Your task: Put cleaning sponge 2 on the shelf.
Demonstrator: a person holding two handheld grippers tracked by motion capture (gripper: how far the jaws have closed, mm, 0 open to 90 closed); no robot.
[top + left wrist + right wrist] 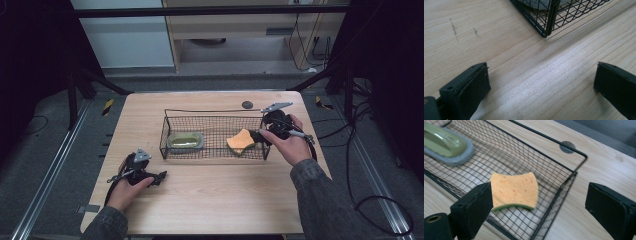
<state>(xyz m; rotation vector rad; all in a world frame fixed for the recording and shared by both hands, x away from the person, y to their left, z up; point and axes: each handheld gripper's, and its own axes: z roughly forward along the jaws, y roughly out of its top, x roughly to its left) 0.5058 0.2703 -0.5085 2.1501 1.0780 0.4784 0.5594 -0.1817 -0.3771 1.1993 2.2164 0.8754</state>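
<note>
A black wire basket stands mid-table. An orange sponge with a green underside lies tilted in its right end, and a green-handled scrubber with a grey pad lies in its left end. My right gripper hovers at the basket's right end, open, jaws wide. In the right gripper view the sponge sits just beyond the left jaw, no pad pressing on it, with the scrubber farther off. My left gripper rests open on the table near the front left, over bare wood.
A dark round disc is set in the tabletop behind the basket. The basket's front left corner stands a little ahead of the left gripper. Bare wood runs along the table's front edge. Cables trail on the floor at the right.
</note>
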